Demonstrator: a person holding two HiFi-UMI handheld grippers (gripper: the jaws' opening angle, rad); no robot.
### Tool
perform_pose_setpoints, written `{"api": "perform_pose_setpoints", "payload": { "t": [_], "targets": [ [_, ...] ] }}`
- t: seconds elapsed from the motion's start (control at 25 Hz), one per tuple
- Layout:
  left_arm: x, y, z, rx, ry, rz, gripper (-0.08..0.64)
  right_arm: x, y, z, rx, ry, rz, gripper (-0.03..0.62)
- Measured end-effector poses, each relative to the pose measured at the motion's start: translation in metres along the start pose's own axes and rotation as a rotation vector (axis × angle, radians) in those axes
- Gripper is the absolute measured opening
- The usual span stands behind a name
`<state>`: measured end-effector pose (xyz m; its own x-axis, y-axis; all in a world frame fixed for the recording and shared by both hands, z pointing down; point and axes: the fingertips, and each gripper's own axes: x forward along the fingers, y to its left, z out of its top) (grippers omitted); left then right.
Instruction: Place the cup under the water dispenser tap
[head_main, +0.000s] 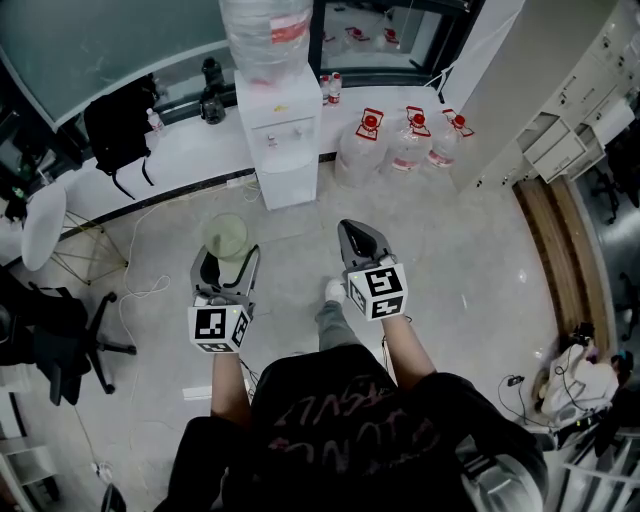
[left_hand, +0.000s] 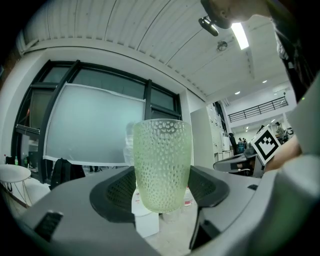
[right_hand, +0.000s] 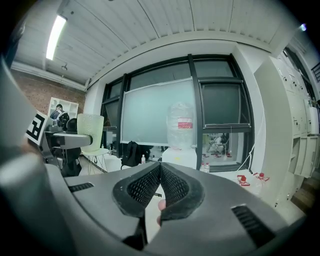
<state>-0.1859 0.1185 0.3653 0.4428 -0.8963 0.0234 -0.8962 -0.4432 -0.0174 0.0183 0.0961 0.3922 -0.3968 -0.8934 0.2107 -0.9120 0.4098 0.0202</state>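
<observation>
Cup (left_hand: 161, 165) upright in the left gripper (left_hand: 161, 192)
The jaws press on either side of the pale green, dimpled cup, low on its body. Behind it stands a white dispenser (left_hand: 145, 221) (mostly hidden by the cup) in front of a frosted window (left_hand: 90, 125). A black bag (left_hand: 62, 172) sits at left, and a marker cube (left_hand: 265, 142) shows at right.
</observation>
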Motion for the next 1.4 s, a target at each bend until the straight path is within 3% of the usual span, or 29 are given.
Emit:
{"api": "perform_pose_setpoints", "payload": {
  "t": [0.64,1.4],
  "targets": [
    [0.130,0.036,-0.020,-0.013,0.052,0.007,0.334,0.125,-0.073,-0.001,0.013,0.050,0.038,0.015],
    [0.308,0.067,-0.026,-0.012,0.103,0.109,0.334,0.280,-0.204,0.016,-0.002,0.090,0.153,0.015]
  ]
}}
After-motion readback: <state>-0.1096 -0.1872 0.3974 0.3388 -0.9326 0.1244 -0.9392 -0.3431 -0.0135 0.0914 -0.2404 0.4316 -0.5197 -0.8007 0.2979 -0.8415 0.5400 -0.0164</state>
